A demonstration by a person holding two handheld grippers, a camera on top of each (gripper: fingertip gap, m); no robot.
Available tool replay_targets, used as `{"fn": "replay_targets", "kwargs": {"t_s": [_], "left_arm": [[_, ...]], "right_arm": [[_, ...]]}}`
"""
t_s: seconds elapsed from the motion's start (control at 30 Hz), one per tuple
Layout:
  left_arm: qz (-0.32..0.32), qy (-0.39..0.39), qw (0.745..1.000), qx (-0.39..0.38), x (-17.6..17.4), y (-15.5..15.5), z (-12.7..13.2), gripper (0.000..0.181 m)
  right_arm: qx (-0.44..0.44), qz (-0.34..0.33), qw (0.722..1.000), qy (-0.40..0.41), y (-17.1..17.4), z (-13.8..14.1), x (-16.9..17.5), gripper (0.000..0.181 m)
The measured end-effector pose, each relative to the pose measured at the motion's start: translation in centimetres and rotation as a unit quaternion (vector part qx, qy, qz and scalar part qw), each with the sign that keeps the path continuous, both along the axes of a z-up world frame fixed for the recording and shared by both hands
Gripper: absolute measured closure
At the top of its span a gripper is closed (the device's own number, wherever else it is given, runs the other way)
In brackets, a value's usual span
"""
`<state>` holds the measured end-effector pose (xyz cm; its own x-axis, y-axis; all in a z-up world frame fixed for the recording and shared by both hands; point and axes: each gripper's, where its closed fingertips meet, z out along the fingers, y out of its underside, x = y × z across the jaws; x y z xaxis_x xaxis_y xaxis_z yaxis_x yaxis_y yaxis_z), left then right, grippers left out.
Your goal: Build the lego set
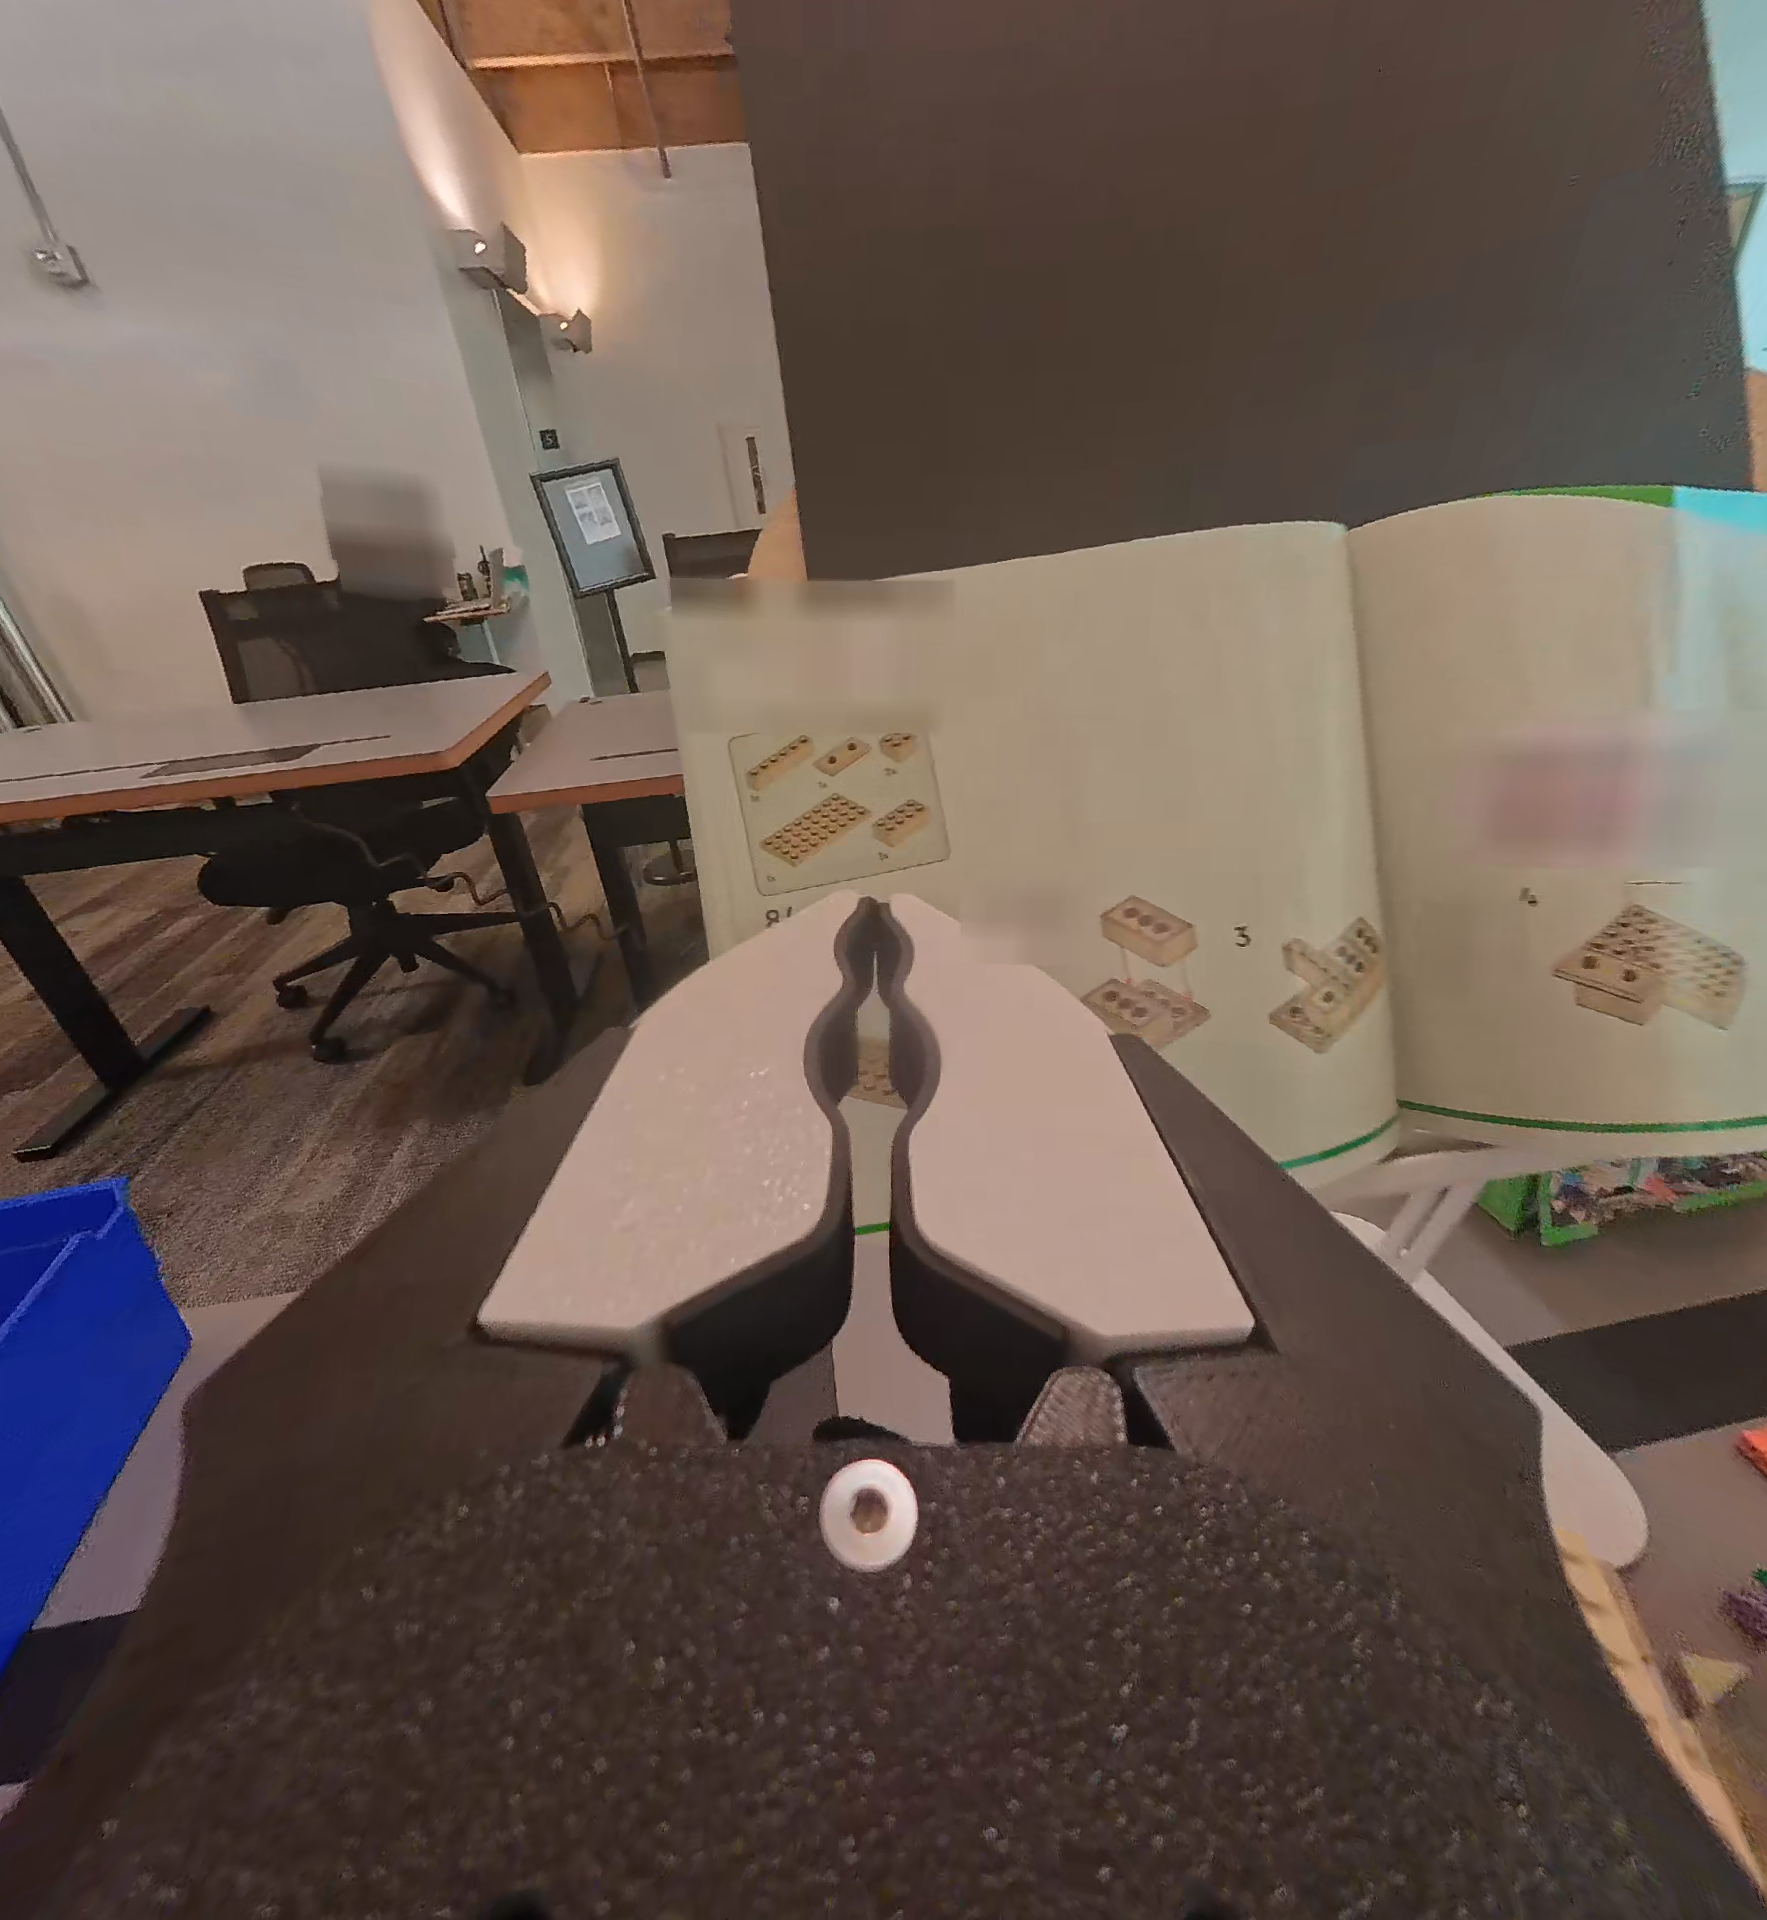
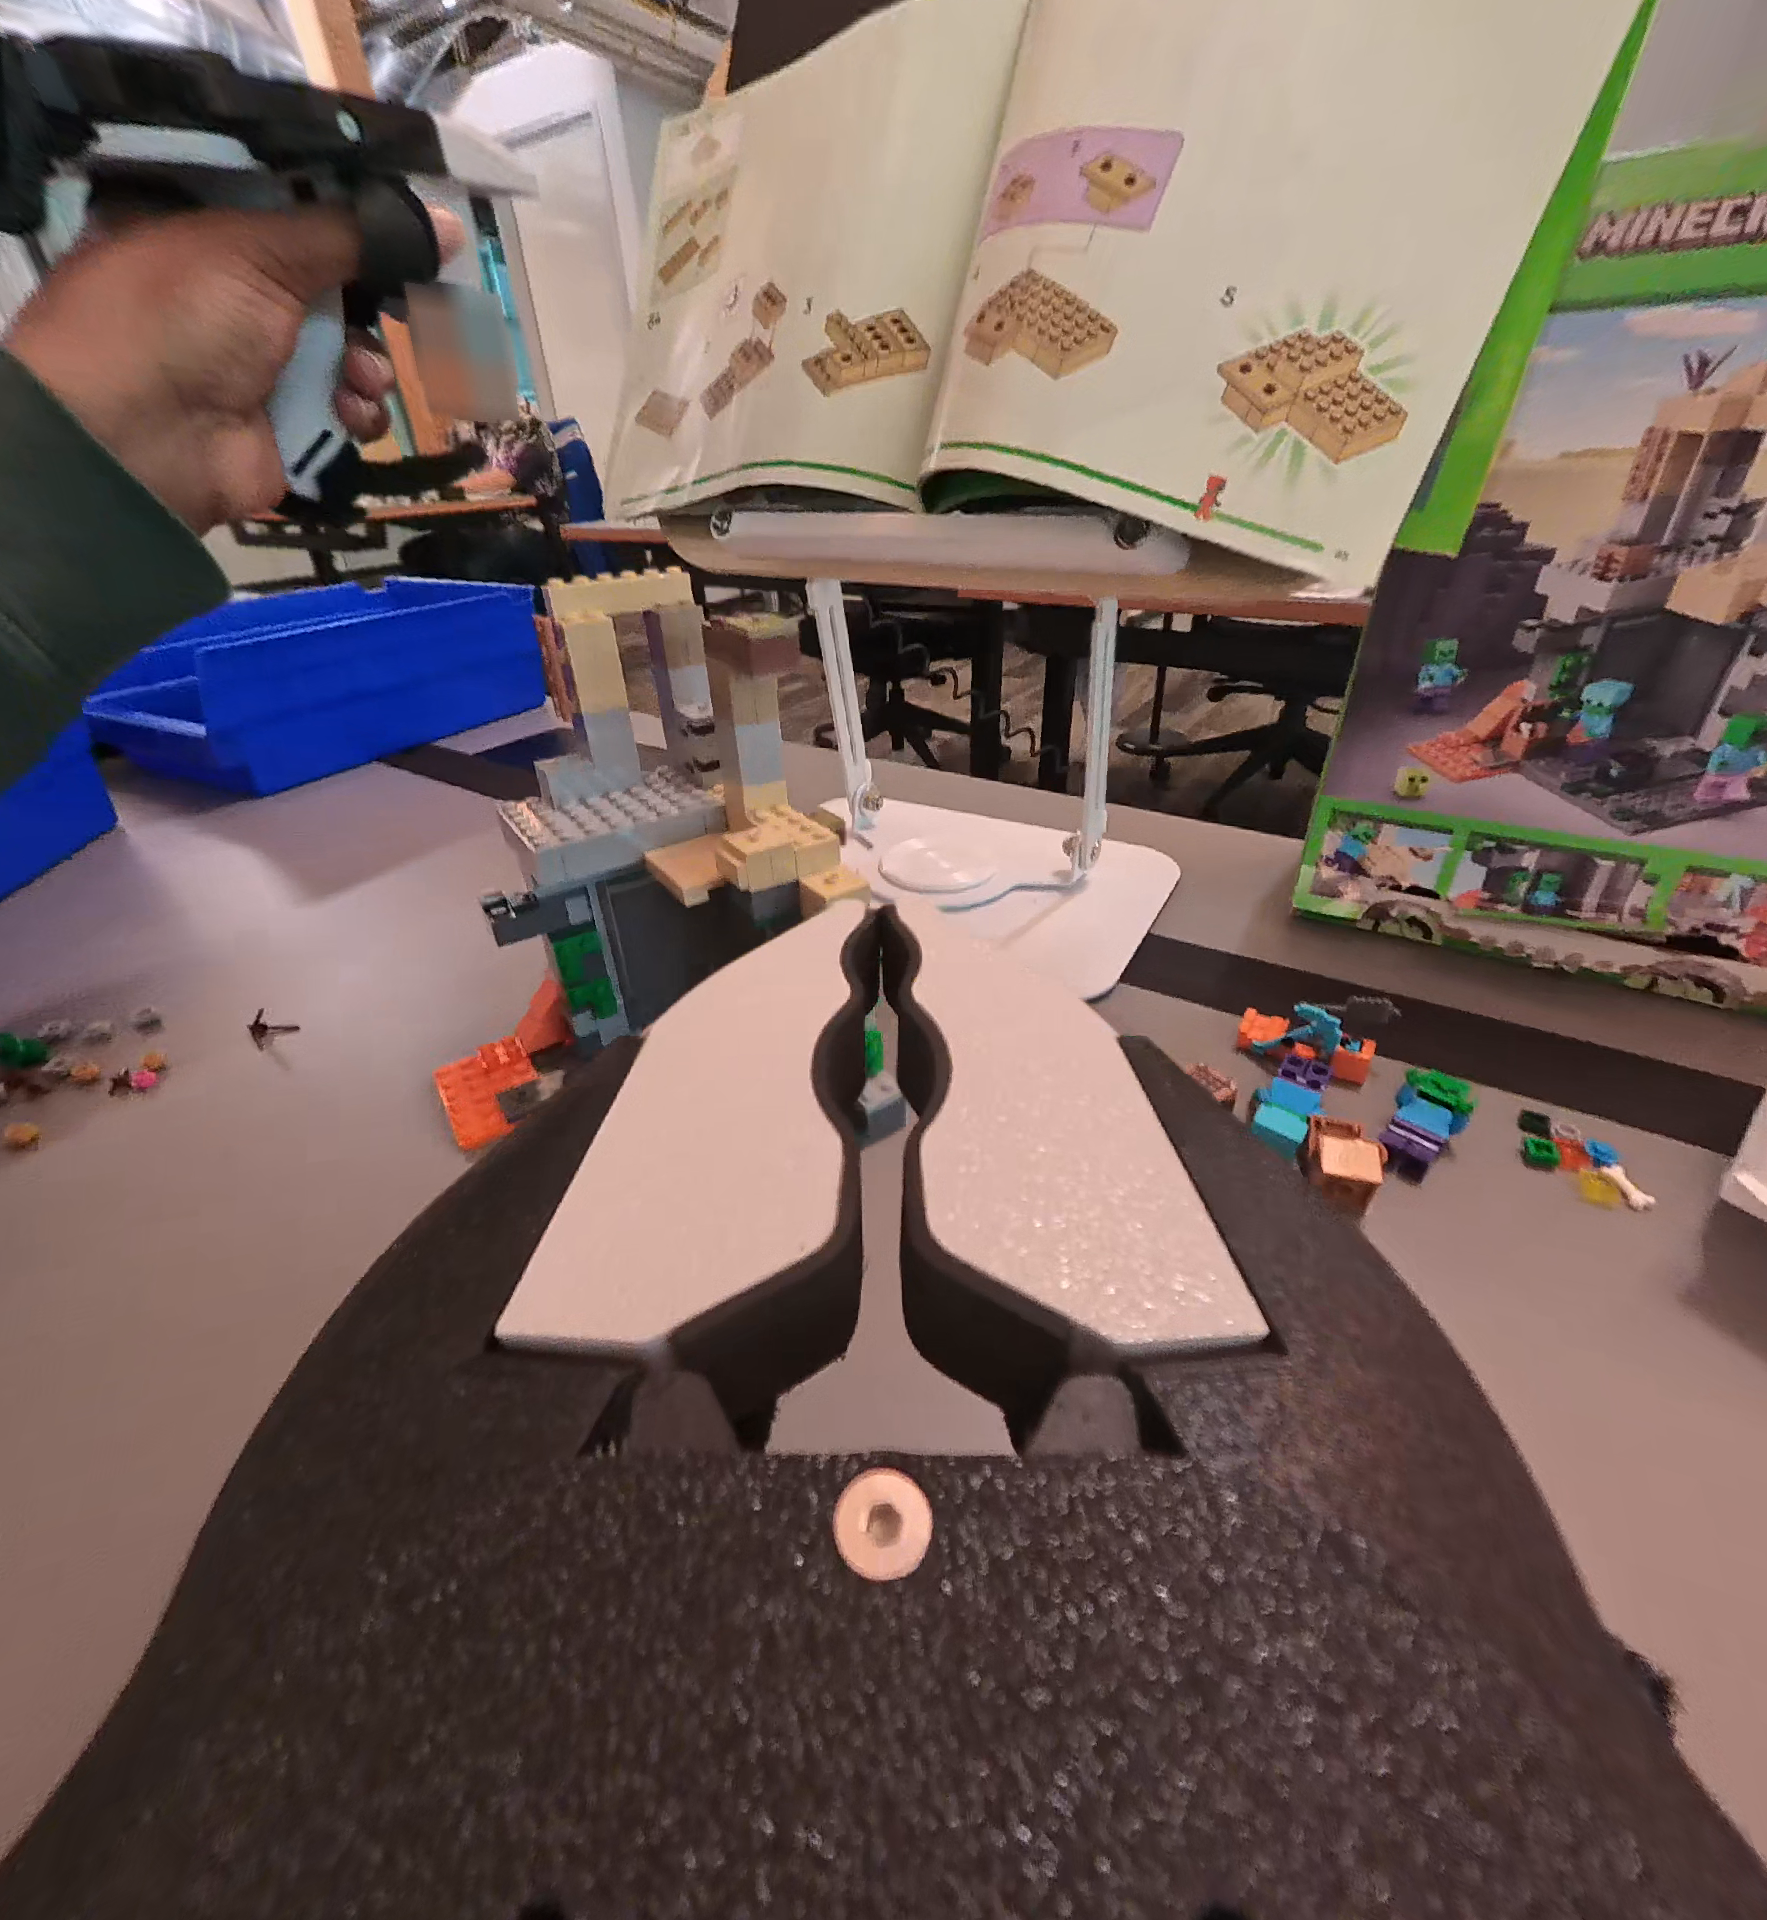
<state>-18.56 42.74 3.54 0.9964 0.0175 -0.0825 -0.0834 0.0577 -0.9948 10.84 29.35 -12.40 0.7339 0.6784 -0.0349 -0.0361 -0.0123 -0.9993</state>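
2 grippers: left gripper (image 1: 874,914) jaws closed, empty | right gripper (image 2: 881,920) same | 1 booklet (image 2: 962,312)

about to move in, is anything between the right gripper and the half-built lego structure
Nothing visible. The right gripper, shut and empty, points at the half-built lego structure across bare table. Loose pieces lie off to the right.
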Motion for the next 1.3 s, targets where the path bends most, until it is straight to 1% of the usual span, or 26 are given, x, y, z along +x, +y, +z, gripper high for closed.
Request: {"fn": "replay_targets", "kwargs": {"t_s": [0.17,0.3,0.4,0.5,0.63,0.73,0.9,1.1,1.3], "left_arm": [[0.004,-0.009,1.000,-0.005,-0.9,1.7,-0.5,0.181],[-0.007,-0.042,0.999,0.004,-1.0,1.7,-0.2,0.181],[-0.012,-0.057,0.998,0.016,-0.6,1.4,0.1,0.181],[-0.014,-0.063,0.998,0.017,-0.1,1.5,-0.2,0.181],[-0.009,-0.058,0.998,0.010,-0.2,2.3,-0.6,0.181],[-0.004,-0.048,0.999,0.010,-0.5,2.8,-0.3,0.181],[-0.001,-0.028,1.000,0.000,-0.9,4.1,0.1,0.181],[0.005,-0.005,1.000,-0.010,-1.8,5.7,0.4,0.181],[0.005,0.002,1.000,-0.013,-1.8,6.0,0.4,0.181]], "right_arm": [[0.026,0.002,1.000,-0.010,-0.2,0.1,-0.9,0.180],[0.049,-0.035,0.998,-0.008,0.2,0.7,0.1,0.180],[0.060,-0.071,0.996,0.001,0.6,1.5,1.7,0.180],[0.053,-0.102,0.993,0.013,1.1,1.6,3.6,0.180],[0.040,-0.142,0.989,0.015,2.3,1.0,6.4,0.180],[0.028,-0.158,0.987,0.015,3.3,0.2,7.7,0.181],[0.015,-0.155,0.988,0.010,3.9,-1.2,7.9,0.180],[0.019,-0.144,0.989,0.002,3.9,-1.4,7.4,0.179],[0.014,-0.136,0.991,-0.003,3.9,-1.7,7.1,0.179]]}}
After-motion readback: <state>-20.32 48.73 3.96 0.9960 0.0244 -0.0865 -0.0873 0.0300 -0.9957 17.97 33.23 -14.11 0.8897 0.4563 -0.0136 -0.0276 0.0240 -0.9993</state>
